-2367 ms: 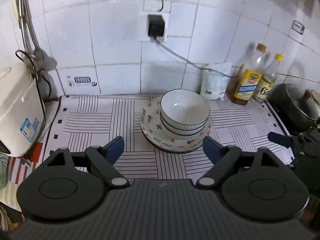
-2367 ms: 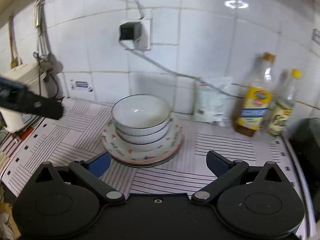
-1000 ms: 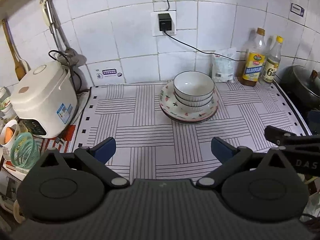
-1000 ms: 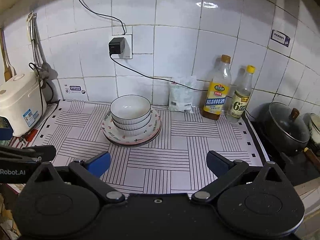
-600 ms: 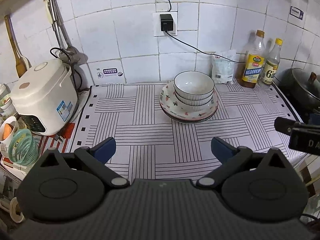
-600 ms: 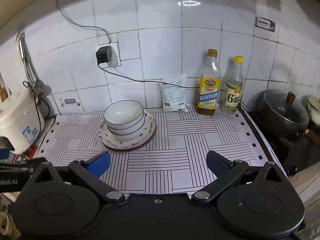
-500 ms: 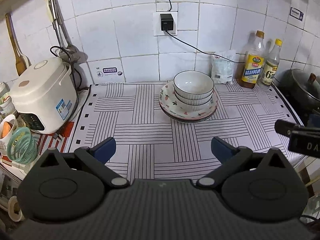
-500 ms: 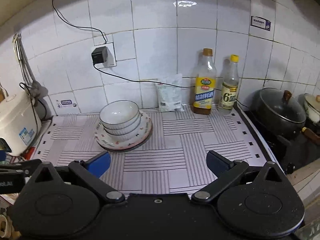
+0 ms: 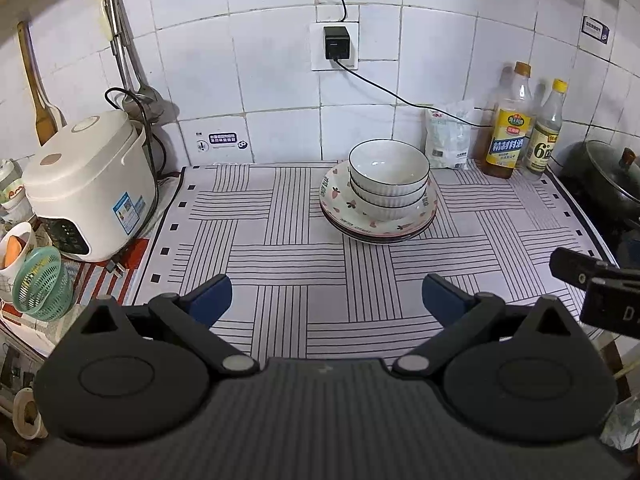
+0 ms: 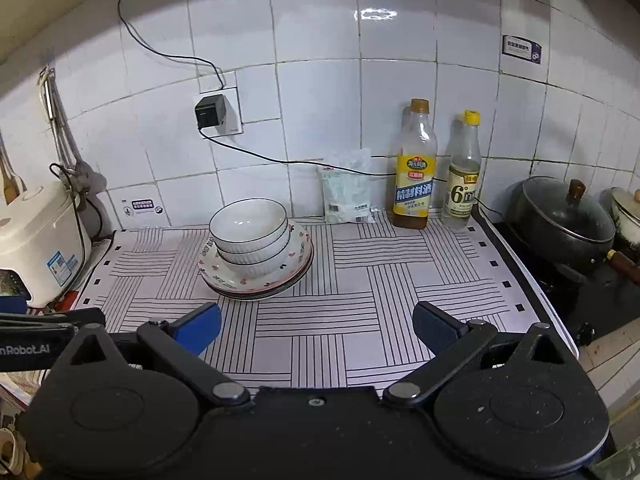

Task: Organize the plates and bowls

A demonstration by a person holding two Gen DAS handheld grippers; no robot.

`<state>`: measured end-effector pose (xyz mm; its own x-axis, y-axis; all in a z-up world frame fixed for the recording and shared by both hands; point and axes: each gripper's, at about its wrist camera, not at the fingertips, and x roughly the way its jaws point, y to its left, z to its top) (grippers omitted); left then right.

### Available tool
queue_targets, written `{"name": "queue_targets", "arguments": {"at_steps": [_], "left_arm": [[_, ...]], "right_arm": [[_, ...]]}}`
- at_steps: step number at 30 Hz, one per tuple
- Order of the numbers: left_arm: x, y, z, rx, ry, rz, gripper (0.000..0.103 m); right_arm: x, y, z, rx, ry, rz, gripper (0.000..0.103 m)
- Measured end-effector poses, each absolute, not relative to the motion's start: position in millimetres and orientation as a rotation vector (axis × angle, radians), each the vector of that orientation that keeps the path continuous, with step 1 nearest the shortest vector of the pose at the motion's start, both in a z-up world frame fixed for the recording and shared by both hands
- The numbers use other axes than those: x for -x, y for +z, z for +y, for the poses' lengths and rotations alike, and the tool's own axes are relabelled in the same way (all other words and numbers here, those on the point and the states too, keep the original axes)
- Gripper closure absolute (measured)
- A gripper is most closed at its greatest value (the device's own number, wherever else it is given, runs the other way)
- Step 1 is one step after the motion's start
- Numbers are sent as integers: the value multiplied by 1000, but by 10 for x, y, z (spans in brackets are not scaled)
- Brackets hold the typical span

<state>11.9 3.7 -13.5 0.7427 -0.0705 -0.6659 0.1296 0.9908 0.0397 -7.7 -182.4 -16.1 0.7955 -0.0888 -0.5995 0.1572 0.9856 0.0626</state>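
Both of my grippers are wide open and hold nothing. My left gripper [image 9: 326,300] hangs above the near edge of the striped mat [image 9: 280,264], blue pads spread far apart, only mat between them. My right gripper [image 10: 318,326] is the same: jaws spread wide, empty, above the mat's near edge.

The stacked bowls [image 9: 388,176] are white with a dark rim line, nested upright; I count three. They sit on the stacked plates [image 9: 340,208], which are white with small heart and carrot prints and pink edges. I can't tell the exact number of plates. In the left wrist view the stack is at about 1 o'clock from the gripper, well apart from the pads. In the right wrist view the bowls [image 10: 250,232] and plates [image 10: 298,258] are at about 11 o'clock, also well apart from the pads.

From the stack, in the left view:
- White bag [image 9: 446,140] at 2 o'clock, against the tiled wall.
- Yellow-label bottle [image 9: 508,132] and clear bottle [image 9: 546,136] at 3 o'clock, just beside each other.
- Black lidded pot [image 9: 608,176] further toward 3 o'clock, off the mat.
- White rice cooker [image 9: 84,184] at 9 o'clock, off the mat's left edge.
- Green mesh basket [image 9: 38,288] at 8 o'clock, below the cooker.
- Black plug [image 9: 336,42] in the wall socket at 12 o'clock.

Part of the right gripper's finger shows at the right edge of the left view.
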Motion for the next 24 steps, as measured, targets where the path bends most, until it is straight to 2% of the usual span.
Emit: {"name": "queue_targets", "arguments": {"at_steps": [24], "left_arm": [[-119,-177,71,-67,-103,715,0]], "right_arm": [[53,-95,-1813,-110,-138,636,0]]}}
